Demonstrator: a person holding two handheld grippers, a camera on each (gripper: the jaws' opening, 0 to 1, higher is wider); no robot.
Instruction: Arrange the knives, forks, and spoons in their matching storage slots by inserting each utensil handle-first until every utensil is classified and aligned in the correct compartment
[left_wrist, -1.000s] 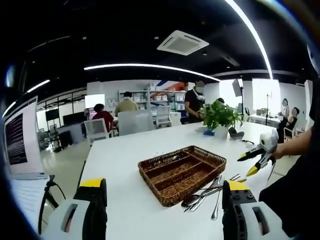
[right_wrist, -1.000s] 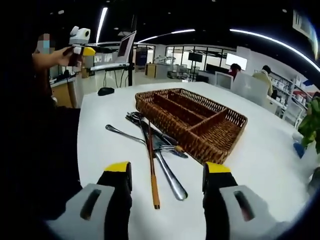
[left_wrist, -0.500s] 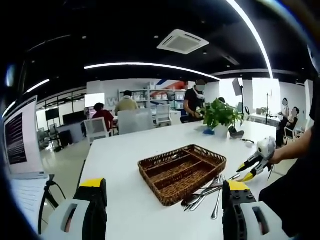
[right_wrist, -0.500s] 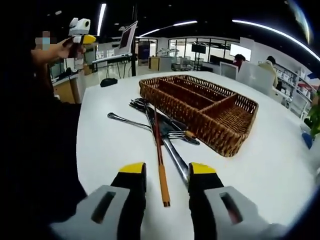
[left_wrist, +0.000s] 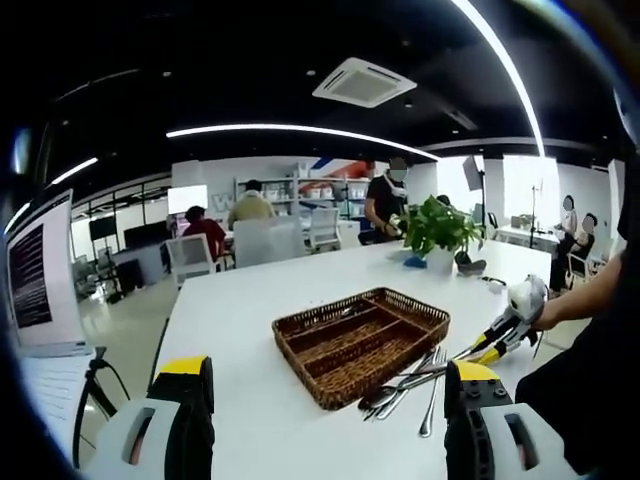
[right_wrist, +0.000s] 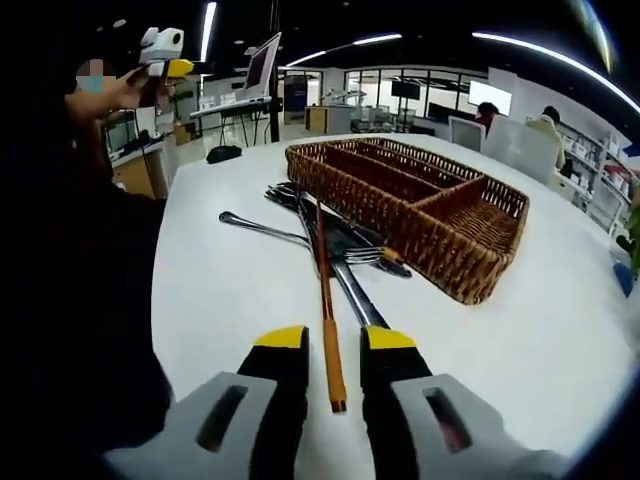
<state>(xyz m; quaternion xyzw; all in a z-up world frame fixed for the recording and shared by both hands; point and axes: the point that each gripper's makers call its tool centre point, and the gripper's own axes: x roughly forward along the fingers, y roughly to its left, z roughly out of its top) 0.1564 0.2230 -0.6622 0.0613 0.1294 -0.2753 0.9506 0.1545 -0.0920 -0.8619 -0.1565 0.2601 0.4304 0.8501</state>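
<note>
While the right gripper (right_wrist: 326, 352) straddles the thin orange-handled utensil (right_wrist: 327, 330) (jaws narrowed, not visibly clamped), gripping its far end risks slipping near the brown wicker tray (right_wrist: 440, 215).

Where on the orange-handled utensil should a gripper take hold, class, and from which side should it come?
Grip the orange-handled utensil at its free handle end, coming along its length from the right gripper. That end lies alone on the table; its far end is buried in the utensil pile.
</note>
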